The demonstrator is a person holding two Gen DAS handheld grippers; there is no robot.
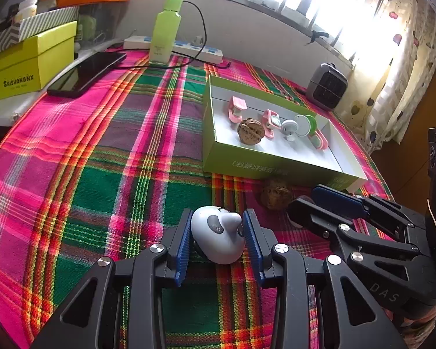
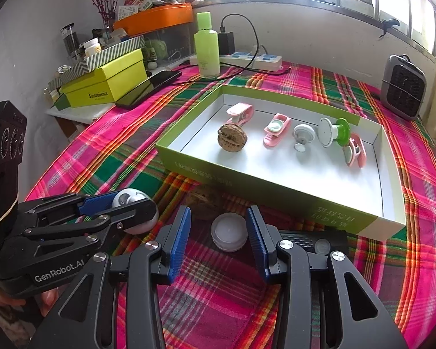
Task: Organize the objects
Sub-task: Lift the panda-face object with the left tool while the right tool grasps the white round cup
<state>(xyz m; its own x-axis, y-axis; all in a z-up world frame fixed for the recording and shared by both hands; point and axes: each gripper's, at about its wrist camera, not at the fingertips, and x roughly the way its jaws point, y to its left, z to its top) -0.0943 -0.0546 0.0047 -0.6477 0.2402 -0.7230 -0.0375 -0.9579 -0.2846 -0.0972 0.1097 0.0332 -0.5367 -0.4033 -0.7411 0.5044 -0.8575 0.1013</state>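
The left hand-held gripper [image 1: 218,240] has its two blue pads on both sides of a small grey-white panda toy [image 1: 218,234]. The pads seem to touch the toy's sides, so I judge it is pinching the toy, low over the plaid cloth [image 1: 101,145] that covers the worktop. In the right wrist view the toy [image 2: 132,200] sits between the same fingers, and it is not clear if it is already lifted from the cloth.

The right hand-held gripper [image 2: 218,234] is spread. Between its pads, with a gap on each side, a small white round cap [image 2: 228,232] lies on the cloth. A loose walnut [image 1: 276,193] lies just in front of the green tray [image 1: 276,168], near its front wall. A black flat thing with a button [image 2: 314,240] lies beside the right finger; I cannot tell what it is.

Inside the tray there are already a walnut [image 2: 232,138], pink clips [image 2: 277,129] and some white and green round pieces [image 2: 332,131]. So the task looks about half done, and the step in hand is probably to collect the toy and the cap into the tray.

To do it well, the right pads should come down evenly around the cap and close on its middle, because it is low and round and may slip out. The left side should lift the toy high enough to pass the tray's front wall, avoid the loose walnut, and release it on a free white part, not on the clips.
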